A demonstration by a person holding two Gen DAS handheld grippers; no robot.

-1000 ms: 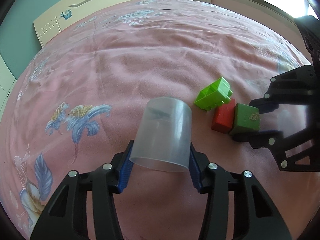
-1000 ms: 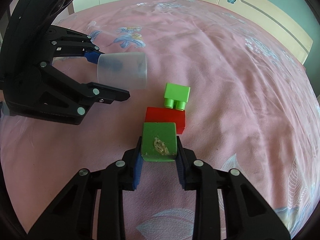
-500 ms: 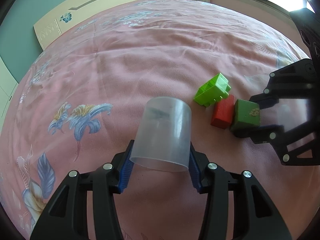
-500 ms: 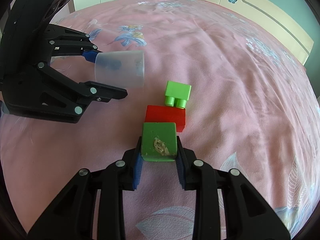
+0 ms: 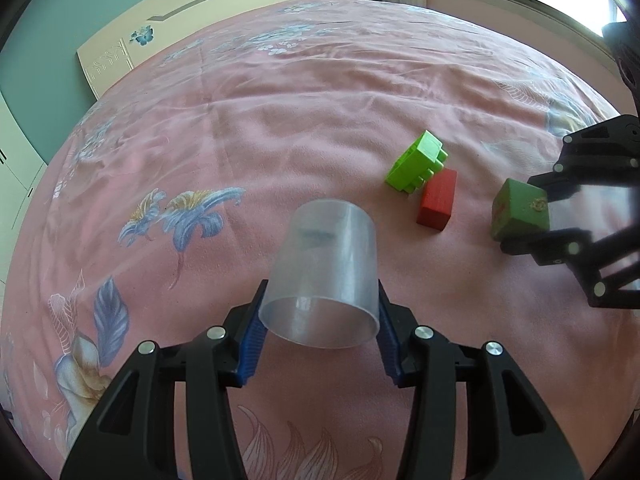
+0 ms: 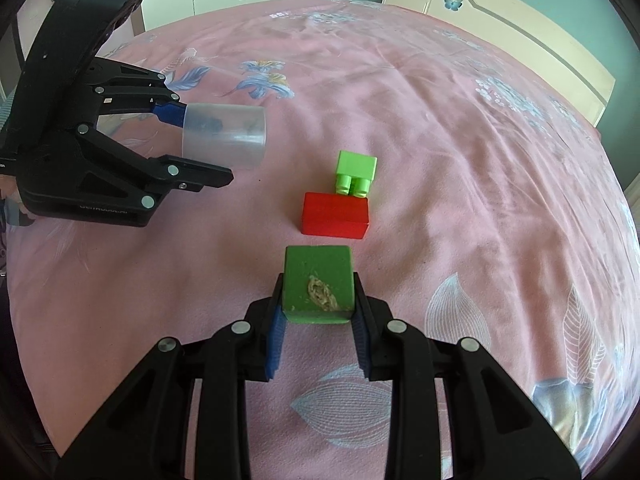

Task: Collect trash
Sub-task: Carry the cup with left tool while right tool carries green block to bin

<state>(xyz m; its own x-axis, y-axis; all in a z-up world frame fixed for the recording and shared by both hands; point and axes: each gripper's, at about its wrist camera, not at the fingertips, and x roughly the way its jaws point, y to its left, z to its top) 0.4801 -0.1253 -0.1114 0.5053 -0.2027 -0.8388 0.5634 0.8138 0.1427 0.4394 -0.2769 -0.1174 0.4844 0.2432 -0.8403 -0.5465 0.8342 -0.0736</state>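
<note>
Here, at the left of the right wrist view, the left claw [image 6: 188,142] is clamped on a clear plastic cup [image 6: 224,142], its blue pads pressing the cup's sides. The cup is tipped, its closed end pointing away from the claw toward the middle of the frame, and it hangs clear of the pink bedspread [image 6: 460,160]. In the left wrist view the same cup [image 5: 324,276] sits at lower centre with its open mouth facing the camera, a blue pad on each side of it.

Toward the centre of the right wrist view, a light green toy brick [image 6: 356,170] lies on the bedspread with its studs pointing at the camera, touching or just beside the far edge of a red block [image 6: 335,215], which lies flat below it in the frame.

Lower centre, the right claw [image 6: 318,312] is closed tight on a dark green cube [image 6: 318,284], a pad on each side. The cube's near face carries a pale, scuffed patch. It is held above the bedspread, apart from the red block. In the left wrist view this cube [image 5: 520,210] appears at the right of the frame, between the black fingers [image 5: 532,246] of the right claw, right of the red block [image 5: 437,200].

At the upper right, a cream headboard [image 6: 520,28] with a blue butterfly stands against a teal wall.
</note>
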